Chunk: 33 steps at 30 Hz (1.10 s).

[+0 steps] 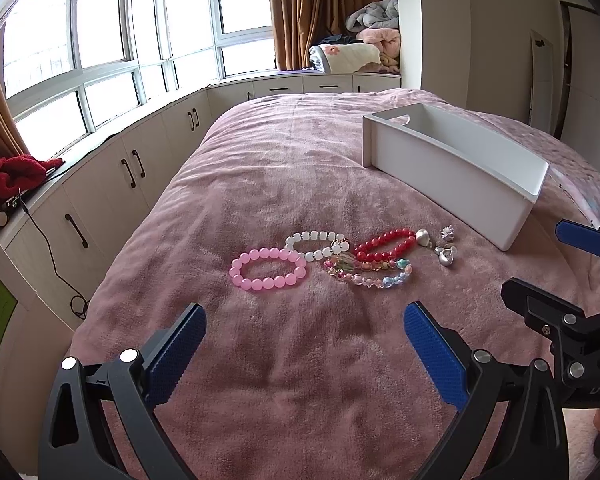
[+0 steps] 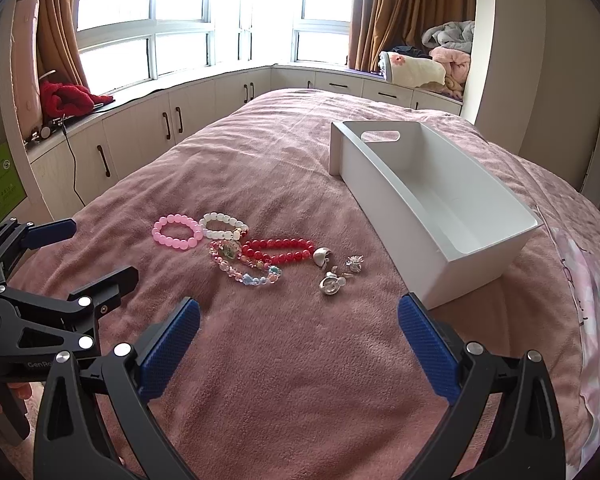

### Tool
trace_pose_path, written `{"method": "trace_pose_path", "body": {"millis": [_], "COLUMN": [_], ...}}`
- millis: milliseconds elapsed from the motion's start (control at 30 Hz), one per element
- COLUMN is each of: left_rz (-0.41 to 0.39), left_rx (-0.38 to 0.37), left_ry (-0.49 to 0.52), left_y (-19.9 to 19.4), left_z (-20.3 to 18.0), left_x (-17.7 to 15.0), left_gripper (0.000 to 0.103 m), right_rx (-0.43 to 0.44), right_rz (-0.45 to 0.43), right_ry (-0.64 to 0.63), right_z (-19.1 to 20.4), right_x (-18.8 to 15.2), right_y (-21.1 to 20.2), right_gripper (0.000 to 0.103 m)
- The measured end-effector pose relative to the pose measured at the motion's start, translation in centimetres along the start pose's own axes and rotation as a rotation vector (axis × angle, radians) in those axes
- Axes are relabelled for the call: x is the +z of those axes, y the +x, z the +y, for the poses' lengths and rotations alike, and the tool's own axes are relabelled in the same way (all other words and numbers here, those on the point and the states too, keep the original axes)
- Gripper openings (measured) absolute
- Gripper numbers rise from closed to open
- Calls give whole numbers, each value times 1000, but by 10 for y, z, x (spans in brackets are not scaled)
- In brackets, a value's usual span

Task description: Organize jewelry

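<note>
On the pink bedspread lie a pink bead bracelet [image 1: 267, 269] [image 2: 177, 232], a white bead bracelet [image 1: 315, 243] [image 2: 223, 225], a red bead bracelet [image 1: 385, 245] [image 2: 278, 250], a pastel charm bracelet [image 1: 367, 272] [image 2: 244, 269] and small silver charms [image 1: 444, 245] [image 2: 337, 273]. An empty white box [image 1: 452, 172] [image 2: 428, 208] stands to their right. My left gripper [image 1: 304, 336] is open and empty, short of the pink bracelet. My right gripper [image 2: 298, 330] is open and empty, short of the silver charms. Each gripper shows at the other view's edge.
The bed [image 1: 300, 152] [image 2: 284, 380] drops off on the left toward white cabinets [image 1: 112, 184] under the window. A red cloth [image 1: 14, 174] and a cable lie on the sill. Folded blankets [image 1: 364, 44] are piled at the far end.
</note>
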<state>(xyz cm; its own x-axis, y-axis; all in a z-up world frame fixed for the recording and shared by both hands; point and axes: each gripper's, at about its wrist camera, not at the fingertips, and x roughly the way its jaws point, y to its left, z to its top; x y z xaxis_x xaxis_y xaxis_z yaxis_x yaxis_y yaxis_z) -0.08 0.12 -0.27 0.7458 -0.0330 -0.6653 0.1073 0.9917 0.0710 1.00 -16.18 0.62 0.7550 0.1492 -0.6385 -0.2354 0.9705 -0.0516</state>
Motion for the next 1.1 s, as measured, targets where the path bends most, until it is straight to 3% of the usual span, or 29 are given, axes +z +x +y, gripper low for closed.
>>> {"method": "trace_pose_path", "body": {"millis": [567, 900, 1100], "left_rz": [44, 82, 141], "left_rx": [-48, -57, -76], "left_ry": [-31, 5, -20], "left_y": [32, 79, 108], "left_z": [19, 44, 50], "left_x": [25, 43, 33], "left_gripper": [100, 100, 100], "right_rx": [60, 201, 178], "right_rz": [8, 144, 190], "right_ry": [-1, -15, 23], "right_z": [-9, -9, -18], "right_x": [18, 27, 24], "right_y": [13, 68, 95], "right_gripper": [97, 56, 47]}}
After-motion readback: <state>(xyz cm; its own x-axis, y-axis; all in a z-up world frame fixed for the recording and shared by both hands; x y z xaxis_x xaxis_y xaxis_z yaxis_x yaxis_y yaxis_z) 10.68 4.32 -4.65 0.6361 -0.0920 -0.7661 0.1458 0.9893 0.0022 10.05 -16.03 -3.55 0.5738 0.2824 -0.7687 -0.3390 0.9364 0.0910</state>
